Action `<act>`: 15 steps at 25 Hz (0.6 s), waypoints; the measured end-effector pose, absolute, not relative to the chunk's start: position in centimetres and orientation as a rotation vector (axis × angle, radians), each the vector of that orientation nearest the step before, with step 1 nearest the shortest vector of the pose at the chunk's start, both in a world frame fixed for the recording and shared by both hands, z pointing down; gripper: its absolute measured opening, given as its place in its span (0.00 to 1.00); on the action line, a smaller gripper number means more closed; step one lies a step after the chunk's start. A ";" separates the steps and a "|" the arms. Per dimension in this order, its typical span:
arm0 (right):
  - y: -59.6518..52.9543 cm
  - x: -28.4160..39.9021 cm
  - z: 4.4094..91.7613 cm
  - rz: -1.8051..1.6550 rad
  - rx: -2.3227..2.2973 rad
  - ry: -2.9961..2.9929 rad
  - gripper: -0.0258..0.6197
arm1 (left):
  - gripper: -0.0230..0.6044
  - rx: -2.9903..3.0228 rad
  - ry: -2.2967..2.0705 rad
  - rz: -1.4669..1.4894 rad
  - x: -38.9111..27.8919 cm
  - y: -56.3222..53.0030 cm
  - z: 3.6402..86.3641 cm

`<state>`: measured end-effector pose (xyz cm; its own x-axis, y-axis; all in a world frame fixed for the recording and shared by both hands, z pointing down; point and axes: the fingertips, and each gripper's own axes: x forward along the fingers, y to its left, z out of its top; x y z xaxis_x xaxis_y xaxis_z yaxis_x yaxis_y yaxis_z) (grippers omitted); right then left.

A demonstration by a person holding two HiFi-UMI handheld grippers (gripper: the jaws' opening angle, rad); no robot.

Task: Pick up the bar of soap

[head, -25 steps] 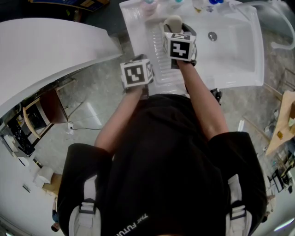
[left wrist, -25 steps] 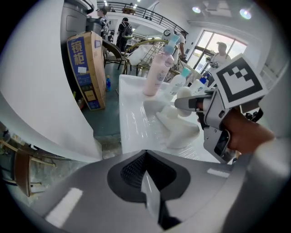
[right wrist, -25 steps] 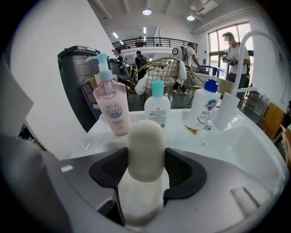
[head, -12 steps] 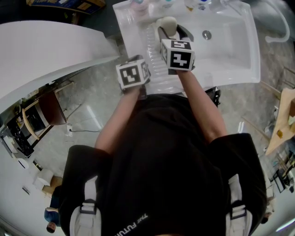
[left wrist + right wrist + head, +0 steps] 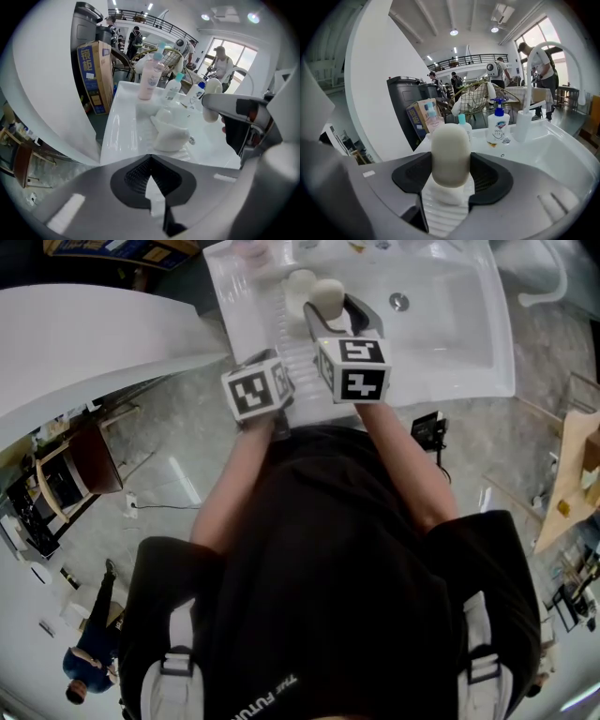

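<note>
A cream oval bar of soap (image 5: 450, 150) sits upright between the black pads of my right gripper (image 5: 450, 160), which is shut on it. In the head view the right gripper (image 5: 328, 304) holds the soap (image 5: 328, 292) above the sink's ribbed left ledge. A white soap dish (image 5: 447, 193) lies just below and beyond the bar, and it also shows in the head view as the soap dish (image 5: 300, 282). My left gripper (image 5: 150, 159) hangs near the sink's front edge, pads together with nothing between them. From there the soap dish (image 5: 169, 133) and the held soap (image 5: 213, 89) are in sight.
The white sink (image 5: 469, 352) has a drain (image 5: 399, 302) and a curved tap (image 5: 534, 79). A pink bottle (image 5: 150, 77), a blue-capped bottle (image 5: 174, 86) and a pump bottle (image 5: 498, 124) stand along its back rim. A large white curved wall (image 5: 94, 343) rises at the left.
My right gripper has risen with the soap, and the white dish now shows uncovered beside it. The left gripper has drifted a little along the sink's front edge.
</note>
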<state>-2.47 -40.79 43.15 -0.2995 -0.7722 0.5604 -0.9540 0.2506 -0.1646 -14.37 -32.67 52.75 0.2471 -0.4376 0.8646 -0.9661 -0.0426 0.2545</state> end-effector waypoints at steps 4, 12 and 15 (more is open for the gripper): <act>-38.8 0.2 41.6 0.676 1.555 -2.244 0.46 | 0.03 1.626 -1.358 0.732 -11.1 -31.5 51.9; -35.4 1.6 41.9 0.644 1.493 -2.314 0.46 | 0.03 1.621 -1.419 0.712 -9.6 -29.2 52.1; -34.4 2.2 42.0 0.638 1.476 -2.339 0.46 | 0.03 1.617 -1.436 0.708 -9.0 -28.4 52.2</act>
<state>2.22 -34.44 41.99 -0.4259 -0.7706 0.4741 -0.9046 0.3728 -0.2066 -9.01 -28.36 52.19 0.1841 -0.5016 0.8453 -0.9760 0.0085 0.2177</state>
